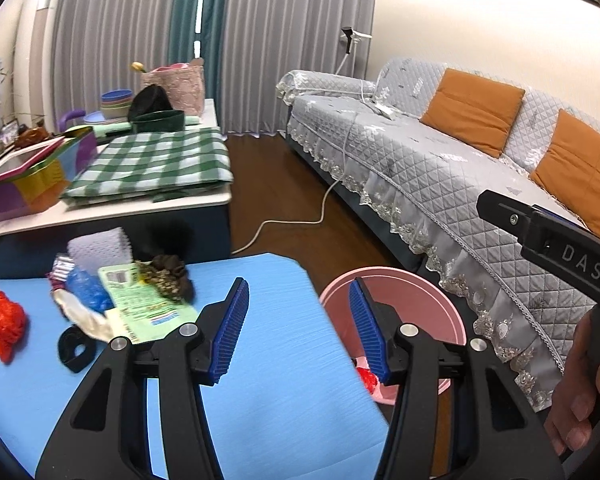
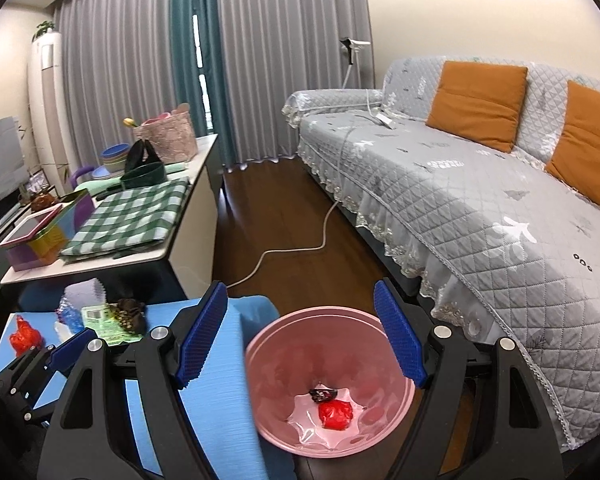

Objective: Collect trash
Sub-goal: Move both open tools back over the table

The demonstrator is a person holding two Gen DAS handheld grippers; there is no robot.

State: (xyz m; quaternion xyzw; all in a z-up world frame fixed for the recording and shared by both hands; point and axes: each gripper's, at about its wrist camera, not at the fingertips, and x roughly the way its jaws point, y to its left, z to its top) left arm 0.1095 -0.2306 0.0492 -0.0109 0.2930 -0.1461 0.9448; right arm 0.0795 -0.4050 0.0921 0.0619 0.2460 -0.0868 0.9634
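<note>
You have 2 pieces in the pink bin (image 2: 268,360) so far: a red wad (image 2: 336,414) and a small dark scrap (image 2: 322,394), both lying on its bottom. The bin stands on the floor between the blue table (image 1: 260,360) and the sofa (image 2: 460,208).

Most of the trash is still on the table. In the left view it sits at about 10 o'clock from your left gripper (image 1: 298,332): a red bag (image 1: 4,326), a black ring (image 1: 74,348), a green packet (image 1: 140,300), a brown clump (image 1: 168,280), a blue wrapper (image 1: 86,288) and a white foam piece (image 1: 100,246). So you are roughly a quarter done, as I judge it.

Your left jaws stand about half apart with nothing between them, over the table's right edge. Your right gripper (image 2: 300,336) hangs above the bin, jaws spread wide and released, touching nothing.
</note>
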